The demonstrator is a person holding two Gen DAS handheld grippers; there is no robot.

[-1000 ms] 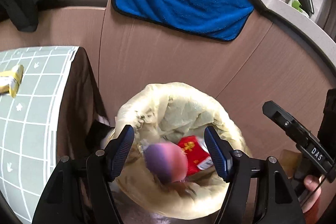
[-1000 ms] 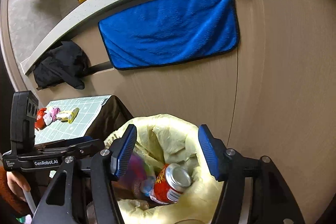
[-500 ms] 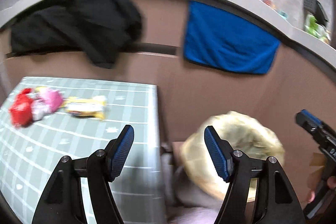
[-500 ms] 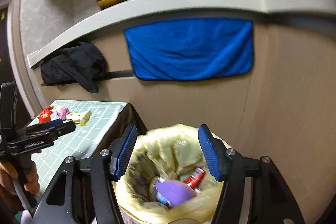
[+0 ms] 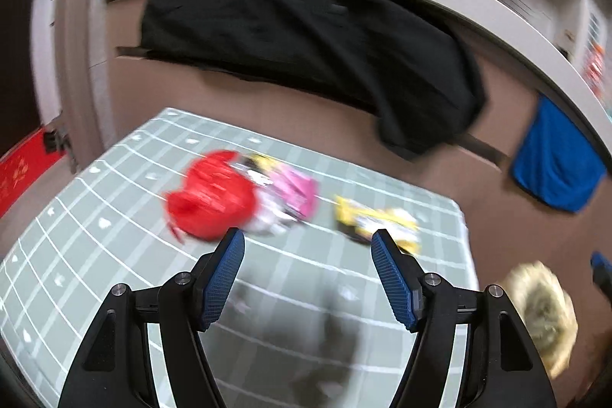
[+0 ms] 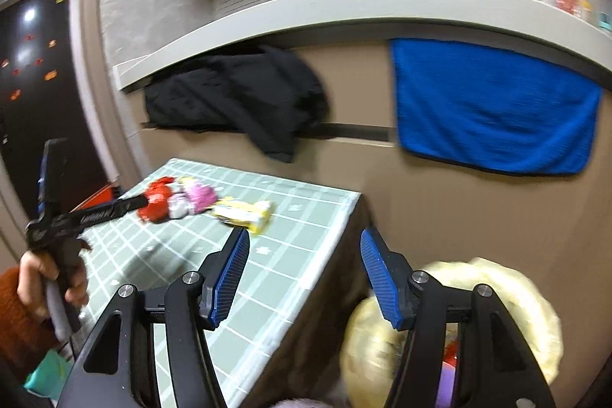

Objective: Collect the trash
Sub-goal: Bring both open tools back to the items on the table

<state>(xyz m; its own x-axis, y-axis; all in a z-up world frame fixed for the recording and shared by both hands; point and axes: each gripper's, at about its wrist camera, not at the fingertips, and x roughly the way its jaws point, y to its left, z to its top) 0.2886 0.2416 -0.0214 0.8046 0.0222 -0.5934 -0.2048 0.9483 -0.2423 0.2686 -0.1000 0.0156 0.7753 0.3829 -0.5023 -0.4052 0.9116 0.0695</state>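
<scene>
Left gripper [image 5: 308,247] spread wide and empty above the checked table [image 5: 95,255]; right gripper [image 6: 304,249] likewise parted, nothing between the blue pads [image 6: 231,278]. Beyond the left fingertips, three pieces of trash in a row on the tabletop: red wrapper [image 5: 210,195] touching pink wrapper [image 5: 290,192], yellow wrapper [image 5: 376,220] just beside them to the right and partly covered by the right finger; all three smeared by blur, print unreadable. Same cluster sharper in the right wrist view: red wrapper [image 6: 157,201], pink wrapper [image 6: 197,197], yellow wrapper [image 6: 244,211]. Left gripper [image 6: 126,205] seen there from the side, tip over the red wrapper; contact impossible to judge. Bin with yellow bag [image 6: 512,293] beside the table's right edge, mostly behind the right finger; contents barely visible, only red and purple scraps; cut off at the frame edge in the left wrist view [image 5: 547,312]. Black jacket [image 6: 237,98] and blue towel [image 6: 493,106] hanging on the wall behind.
</scene>
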